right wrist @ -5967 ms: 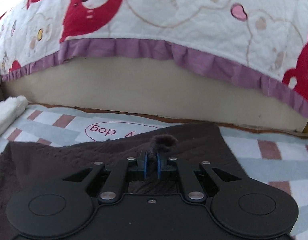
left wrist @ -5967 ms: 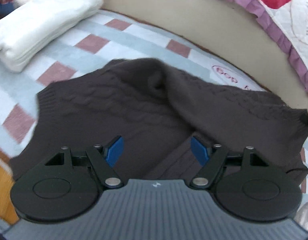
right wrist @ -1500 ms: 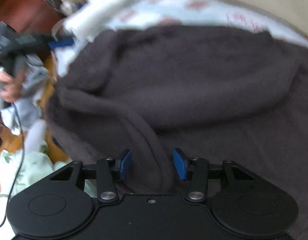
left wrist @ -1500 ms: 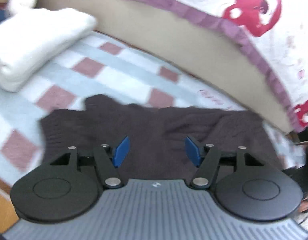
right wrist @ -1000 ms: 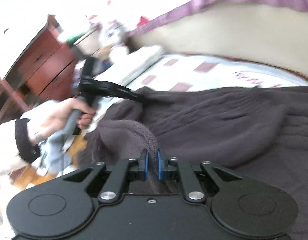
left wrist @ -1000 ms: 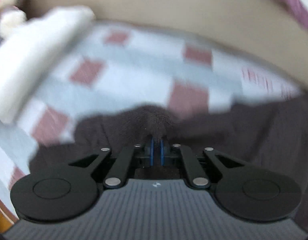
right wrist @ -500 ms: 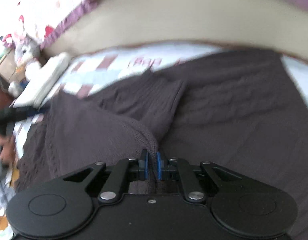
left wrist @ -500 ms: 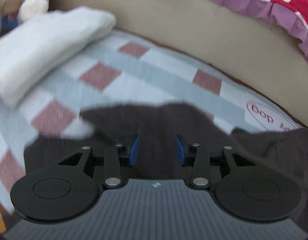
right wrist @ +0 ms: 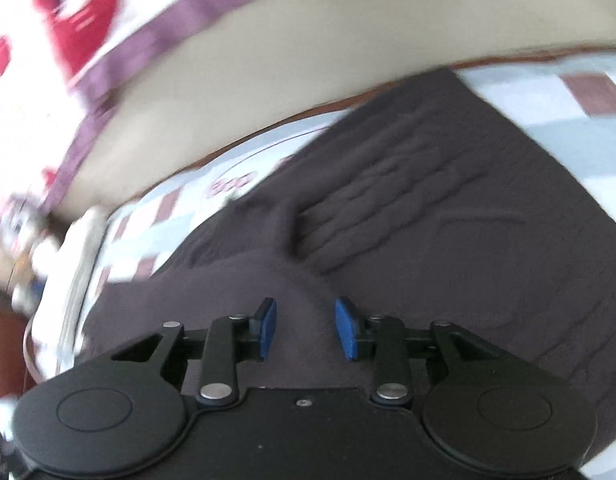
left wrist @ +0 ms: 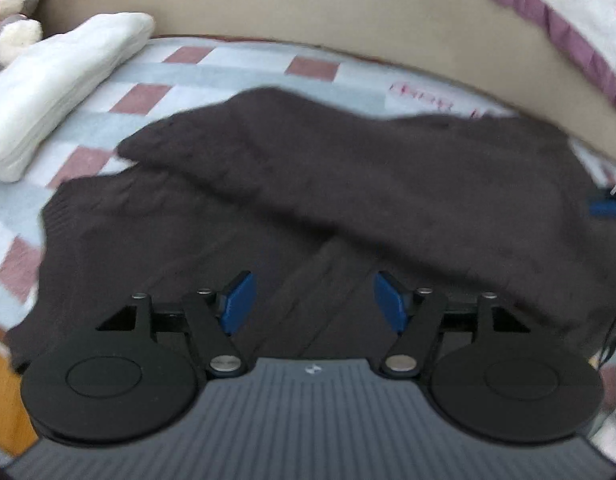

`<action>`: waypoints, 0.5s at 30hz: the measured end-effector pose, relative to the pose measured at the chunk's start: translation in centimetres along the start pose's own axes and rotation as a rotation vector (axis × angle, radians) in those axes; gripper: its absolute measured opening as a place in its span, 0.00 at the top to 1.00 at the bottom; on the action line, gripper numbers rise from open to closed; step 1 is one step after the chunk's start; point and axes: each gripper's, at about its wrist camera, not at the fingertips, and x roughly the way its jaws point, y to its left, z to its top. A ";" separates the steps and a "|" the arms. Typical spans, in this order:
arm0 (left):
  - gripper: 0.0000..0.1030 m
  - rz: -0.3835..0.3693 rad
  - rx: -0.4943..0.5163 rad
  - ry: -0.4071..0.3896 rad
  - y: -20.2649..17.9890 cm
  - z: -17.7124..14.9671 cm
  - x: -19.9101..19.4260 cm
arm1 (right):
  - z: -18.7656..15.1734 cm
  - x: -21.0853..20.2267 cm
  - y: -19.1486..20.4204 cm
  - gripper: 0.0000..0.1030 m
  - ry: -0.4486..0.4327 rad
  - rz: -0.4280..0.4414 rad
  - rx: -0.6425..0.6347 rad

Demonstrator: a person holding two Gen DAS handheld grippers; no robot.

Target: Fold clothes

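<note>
Between your left gripper's (left wrist: 312,301) blue pads the jaws stand wide with nothing pinched; they have just been opening, and the dark brown sweater (left wrist: 347,184) lies loose beneath them. Your right gripper (right wrist: 306,328) has likewise just been opening: parted, with a ridge of knit running up between the pads but not pressed by them, as far as the blurred frame shows.

Sweater position: flat on the checked bed sheet (left wrist: 244,68), one flap laid diagonally across the body, cable panel (right wrist: 371,204) uppermost on the right-hand side.

Judgement: release after a fold. Lift both grippers straight clear so no pad drags the flap back. Check that the folded edge lies straight before the next pinch; the left hem looks rumpled. Keep clear of the folded white garment (left wrist: 64,88) lying well apart, upper left.
</note>
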 end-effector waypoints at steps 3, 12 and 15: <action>0.35 0.011 0.036 0.027 0.1 -1.8 -0.9 | -2.0 -0.1 3.4 0.49 0.074 0.106 -0.157; 0.29 0.023 0.246 -0.007 -1.3 -4.9 -3.5 | -9.1 5.1 12.0 0.63 0.323 -0.133 -0.815; 0.29 -0.049 0.319 -0.030 -2.4 -5.5 -4.5 | -8.9 4.2 12.3 0.91 0.228 -0.201 -0.907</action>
